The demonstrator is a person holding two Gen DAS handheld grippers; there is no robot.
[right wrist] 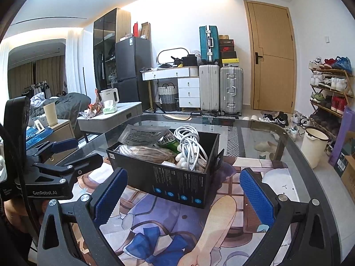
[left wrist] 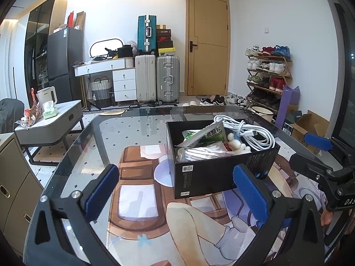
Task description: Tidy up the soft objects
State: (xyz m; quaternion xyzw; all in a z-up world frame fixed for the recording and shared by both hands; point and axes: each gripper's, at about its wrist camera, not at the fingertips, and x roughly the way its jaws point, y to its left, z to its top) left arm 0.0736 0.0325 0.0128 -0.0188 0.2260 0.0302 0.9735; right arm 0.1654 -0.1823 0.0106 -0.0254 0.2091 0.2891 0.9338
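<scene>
Black box [left wrist: 218, 170] in the middle of the glass table [left wrist: 88, 146], full of soft stuff: white cable [left wrist: 248, 133], green packet [left wrist: 210, 136], rope bundle [right wrist: 144, 151]. Left gripper [left wrist: 175, 190] low in the frame, spread wide, holding nothing. Right gripper [right wrist: 183, 196] spread wide too, just in front of the box, empty.

A black cardboard box [left wrist: 206, 177] stands open-topped on the glass, just ahead of the left gripper's [left wrist: 177, 195] spread fingers and slightly to their right; seen from the right gripper [right wrist: 182, 197], it sits ahead between the fingertips, turned corner-on. It is packed full. A coiled white cable [left wrist: 246, 133] lies heaped at the far end, a green-and-white sachet [left wrist: 206, 136] leans across the middle, and a bundle of pale striped cloth [right wrist: 144, 151] fills the near side beside a small white plush [left wrist: 236, 145].
</scene>
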